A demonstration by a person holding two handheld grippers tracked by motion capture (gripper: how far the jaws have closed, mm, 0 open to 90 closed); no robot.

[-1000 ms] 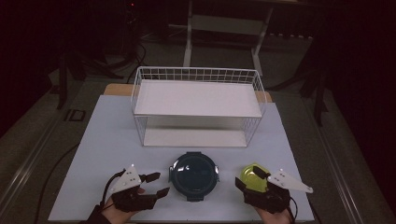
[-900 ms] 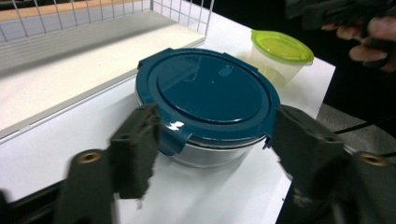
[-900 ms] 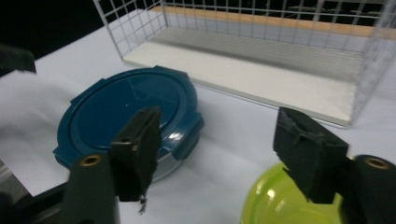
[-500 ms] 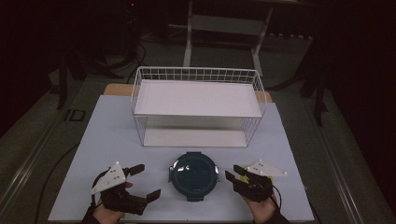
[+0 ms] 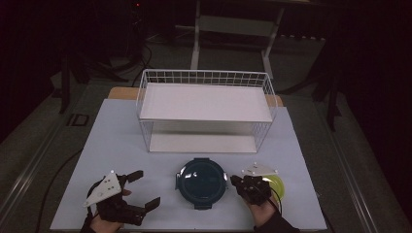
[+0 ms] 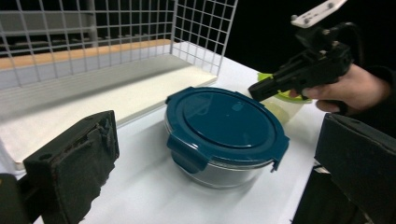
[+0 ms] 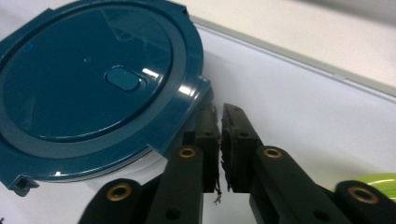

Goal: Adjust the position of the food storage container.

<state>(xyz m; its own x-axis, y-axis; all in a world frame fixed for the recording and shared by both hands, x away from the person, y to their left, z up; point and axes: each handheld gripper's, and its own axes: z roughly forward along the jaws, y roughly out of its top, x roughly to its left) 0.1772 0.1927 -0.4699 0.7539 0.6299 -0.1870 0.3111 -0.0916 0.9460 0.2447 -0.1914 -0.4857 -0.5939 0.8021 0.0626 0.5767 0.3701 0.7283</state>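
A round glass container with a dark teal clip lid (image 5: pixel 201 182) stands at the table's front middle. My left gripper (image 5: pixel 145 188) lies to its left, apart from it. Its jaws have just opened wide and nothing is between them; in the left gripper view its pads (image 6: pixel 79 158) frame the container (image 6: pixel 224 123). My right gripper (image 5: pixel 235 180) has just been closing and is now shut on nothing. Its tips (image 7: pixel 219 109) sit right beside the lid's right-hand clip (image 7: pixel 198 93). A small yellow-green lidded cup (image 5: pixel 274 183) stands under that hand.
A white wire rack with a white shelf board (image 5: pixel 204 102) stands behind the container, on the pale table mat (image 5: pixel 121 145). The mat's front edge runs close below both hands. Dark floor and table legs surround the table.
My right gripper slid left from over the yellow-green cup to the container's right edge and closed its jaws. My left gripper's jaws spread wide open.
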